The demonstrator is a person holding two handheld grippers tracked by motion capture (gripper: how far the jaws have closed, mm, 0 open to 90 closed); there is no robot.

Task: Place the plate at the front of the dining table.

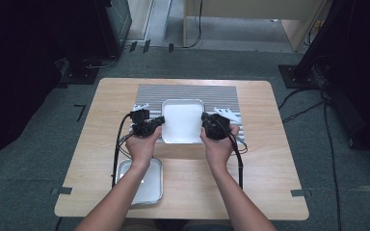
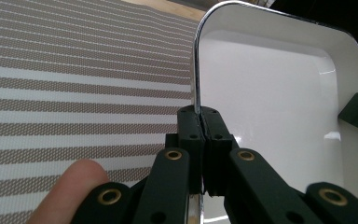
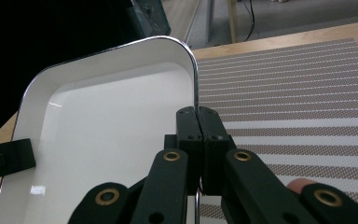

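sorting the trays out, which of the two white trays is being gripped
The larger white tray on the striped mat: the left claw and right claw pinch its opposite rims. The smaller tray lies untouched at the table's near edge.

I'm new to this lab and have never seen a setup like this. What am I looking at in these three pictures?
A person sits at a wooden table and holds a hand-operated clamp in each hand. The high view looks down from above. The other two come from small cameras riding on each clamp, looking along its black jaws.

On the table lies a striped placemat with a white tray on it. A second tray sits near the front edge, partly under the left forearm.

The left gripper is shut on the white tray's left rim and the right gripper on its right rim, so the tray is gripped from both sides.
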